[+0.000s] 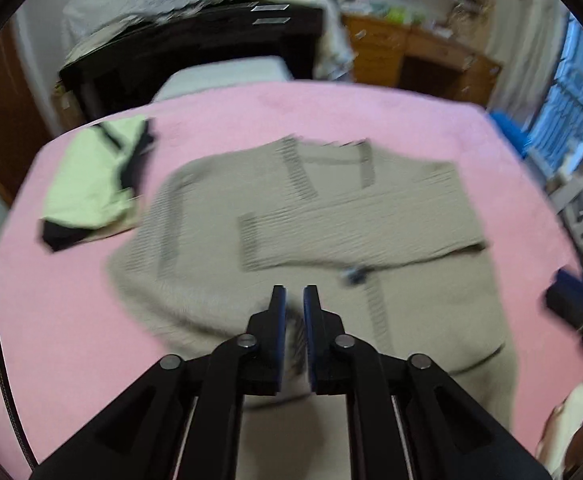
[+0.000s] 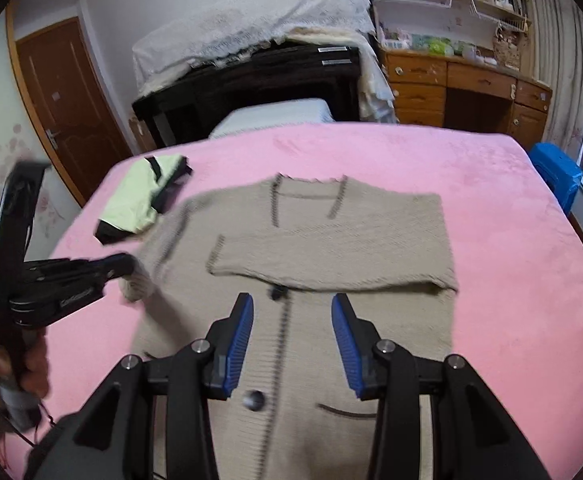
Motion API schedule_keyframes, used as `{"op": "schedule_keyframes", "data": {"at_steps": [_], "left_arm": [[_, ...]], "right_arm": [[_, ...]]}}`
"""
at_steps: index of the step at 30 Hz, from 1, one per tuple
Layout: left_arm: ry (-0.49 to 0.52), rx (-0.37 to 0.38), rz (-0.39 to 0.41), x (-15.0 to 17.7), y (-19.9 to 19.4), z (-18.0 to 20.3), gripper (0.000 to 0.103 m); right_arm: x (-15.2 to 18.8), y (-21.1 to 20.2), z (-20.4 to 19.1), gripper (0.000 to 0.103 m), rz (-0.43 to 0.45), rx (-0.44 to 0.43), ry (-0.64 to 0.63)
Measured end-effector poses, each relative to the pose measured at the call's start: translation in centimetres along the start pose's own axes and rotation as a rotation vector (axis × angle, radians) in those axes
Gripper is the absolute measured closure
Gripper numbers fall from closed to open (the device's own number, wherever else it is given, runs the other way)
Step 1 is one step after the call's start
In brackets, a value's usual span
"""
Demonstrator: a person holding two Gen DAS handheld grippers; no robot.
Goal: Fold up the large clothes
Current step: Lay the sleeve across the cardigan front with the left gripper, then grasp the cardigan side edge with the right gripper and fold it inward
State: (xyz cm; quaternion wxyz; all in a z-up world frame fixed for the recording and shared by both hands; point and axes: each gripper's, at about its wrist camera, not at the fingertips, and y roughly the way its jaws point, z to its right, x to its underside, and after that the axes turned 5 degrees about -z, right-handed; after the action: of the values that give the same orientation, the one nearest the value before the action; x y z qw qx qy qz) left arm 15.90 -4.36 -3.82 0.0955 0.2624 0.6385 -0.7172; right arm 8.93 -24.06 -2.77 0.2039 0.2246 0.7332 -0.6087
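Beige knit cardigan (image 2: 331, 240) flat on pink bed cover (image 2: 491, 200), neckline toward far edge, button band down the middle. One sleeve folded across the chest, cuff ending just short of the button band. Other sleeve bunched at the cardigan's left edge, blurred.

Left gripper (image 1: 294, 292) over the cardigan's lower left part, jaws parted by a narrow slit, nothing pinched between the pads; knit visible through the gap. Seen from right wrist view: same gripper at far left, held by a hand (image 2: 31, 364), tip just beside the bunched sleeve; contact not clear due to blur.

Right gripper (image 2: 291, 304) over the cardigan's lower front, jaws moderately apart, empty, button band showing between the blue pads (image 2: 239, 344).

Folded green and black garment (image 2: 139, 200) near the far left corner of the cover, just beside the cardigan's shoulder, apart from it.

Wide bare pink strip right of the cardigan up to the bed edge; narrower bare strip beyond the neckline; bare pink on the left below the green garment.

Blue bin (image 2: 555, 176) just off the right far corner. Black piano under lace cloth (image 2: 251, 80) and wooden desk (image 2: 451, 84) beyond the far edge.
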Motion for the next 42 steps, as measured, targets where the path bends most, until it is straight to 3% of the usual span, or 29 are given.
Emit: {"op": "schedule_keyframes", "data": {"at_steps": [1, 2, 3, 7, 11, 16, 24, 28, 33, 37, 42], "left_arm": [[0.007, 0.018, 0.005, 0.1, 1.1, 1.4, 0.067], [0.013, 0.033, -0.001, 0.3, 2.1, 2.6, 0.034], [0.016, 0.046, -0.003, 0.5, 2.9, 3.5, 0.014], [0.082, 0.059, 0.026, 1.9, 4.3, 5.7, 0.013], [0.109, 0.023, 0.084, 2.4, 4.1, 4.5, 0.013], [0.03, -0.064, 0.124, 2.5, 2.5, -1.9, 0.013], [-0.145, -0.22, 0.062, 3.5, 2.5, -13.6, 0.013], [-0.231, -0.205, 0.002, 4.1, 4.0, -17.4, 0.013], [-0.291, -0.161, -0.071, 5.0, 6.7, -19.9, 0.013], [-0.301, -0.145, -0.085, 5.3, 7.4, -20.6, 0.013], [-0.301, -0.138, -0.086, 4.9, 8.1, -21.2, 0.013]], "right_arm": [[0.4, 0.3, 0.6, 0.062, -0.007, 0.009, 0.001], [0.7, 0.7, 1.3, 0.062, -0.015, 0.016, 0.003], [1.0, 1.4, 2.1, 0.062, -0.025, 0.02, 0.009], [2.1, 2.8, 3.7, 0.062, -0.043, 0.024, 0.042], [2.7, 4.4, 4.3, 0.062, -0.066, -0.017, 0.088], [2.9, 6.5, 2.5, 0.062, -0.106, -0.101, 0.11], [3.2, 10.4, -3.3, 0.062, -0.218, -0.258, 0.094], [3.1, 13.4, -6.3, 0.062, -0.263, -0.294, 0.045], [3.5, 17.7, -8.2, 0.062, -0.313, -0.247, -0.005], [3.2, 19.4, -9.0, 0.062, -0.313, -0.241, -0.026], [3.5, 21.3, -11.9, 0.061, -0.316, -0.184, -0.16]]}}
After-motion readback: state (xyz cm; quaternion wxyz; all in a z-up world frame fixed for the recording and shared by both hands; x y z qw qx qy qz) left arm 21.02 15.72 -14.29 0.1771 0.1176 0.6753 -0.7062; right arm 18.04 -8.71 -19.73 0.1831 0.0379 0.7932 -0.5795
